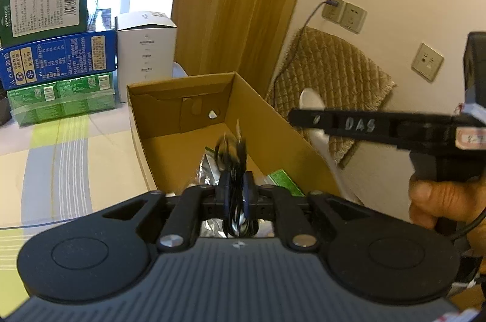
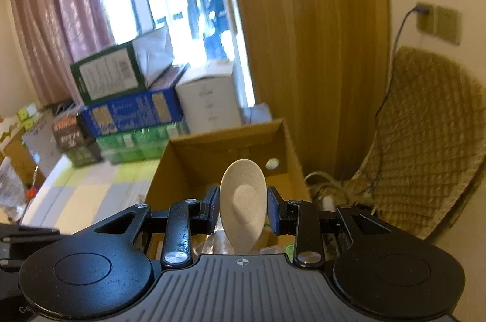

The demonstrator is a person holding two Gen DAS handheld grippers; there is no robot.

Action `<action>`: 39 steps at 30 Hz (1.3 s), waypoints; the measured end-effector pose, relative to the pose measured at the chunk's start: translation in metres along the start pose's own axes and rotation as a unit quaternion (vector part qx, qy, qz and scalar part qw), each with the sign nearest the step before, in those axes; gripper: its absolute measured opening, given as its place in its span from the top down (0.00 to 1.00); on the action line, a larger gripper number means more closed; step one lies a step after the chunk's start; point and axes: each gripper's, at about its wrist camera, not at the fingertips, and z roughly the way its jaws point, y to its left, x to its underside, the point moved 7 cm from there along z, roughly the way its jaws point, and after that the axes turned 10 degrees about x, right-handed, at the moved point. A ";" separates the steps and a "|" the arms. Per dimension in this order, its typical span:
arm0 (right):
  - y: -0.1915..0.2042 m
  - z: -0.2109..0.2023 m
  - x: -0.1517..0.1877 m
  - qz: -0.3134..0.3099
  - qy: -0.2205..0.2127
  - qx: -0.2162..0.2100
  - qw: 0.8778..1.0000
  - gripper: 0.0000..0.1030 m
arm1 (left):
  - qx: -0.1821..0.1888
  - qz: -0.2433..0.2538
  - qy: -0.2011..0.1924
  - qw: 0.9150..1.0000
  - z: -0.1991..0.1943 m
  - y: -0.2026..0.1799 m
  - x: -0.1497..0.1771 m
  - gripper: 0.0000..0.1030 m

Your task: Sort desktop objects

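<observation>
An open cardboard box stands on the table. My left gripper hovers over its near end, shut on a coiled black cable that sticks up between the fingers. A silver foil pouch and a green packet lie inside the box. My right gripper, held by a hand, is over the box's right wall. In the right wrist view, the right gripper is shut on a beige speckled spoon, bowl end up, above the box.
Stacked cartons stand behind the box: a green one, a blue one, a green shrink-wrapped pack and a white box. A chair with a quilted cover is on the right, below the wall sockets. A striped tablecloth lies to the left.
</observation>
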 end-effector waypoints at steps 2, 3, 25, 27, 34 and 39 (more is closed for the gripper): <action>-0.002 0.008 0.002 0.000 0.006 0.001 1.000 0.53 | -0.008 -0.005 -0.009 1.000 -0.001 0.003 -0.001 0.62; -0.004 0.007 0.002 0.002 0.002 0.001 1.000 0.45 | -0.007 -0.005 -0.012 1.000 -0.003 0.004 0.000 0.62; -0.012 -0.128 0.089 0.042 -0.024 0.045 0.998 0.02 | -0.106 -0.064 -0.011 0.992 -0.102 -0.003 0.080 0.01; -0.009 -0.136 0.098 0.031 -0.021 0.050 0.998 0.02 | -0.107 -0.073 -0.006 0.992 -0.109 -0.007 0.086 0.01; -0.006 -0.165 0.123 0.015 -0.010 0.056 0.998 0.02 | -0.096 -0.099 -0.004 0.990 -0.125 -0.030 0.103 0.01; -0.003 -0.179 0.130 0.017 -0.004 0.049 0.999 0.02 | -0.094 -0.107 -0.011 0.990 -0.134 -0.043 0.111 0.01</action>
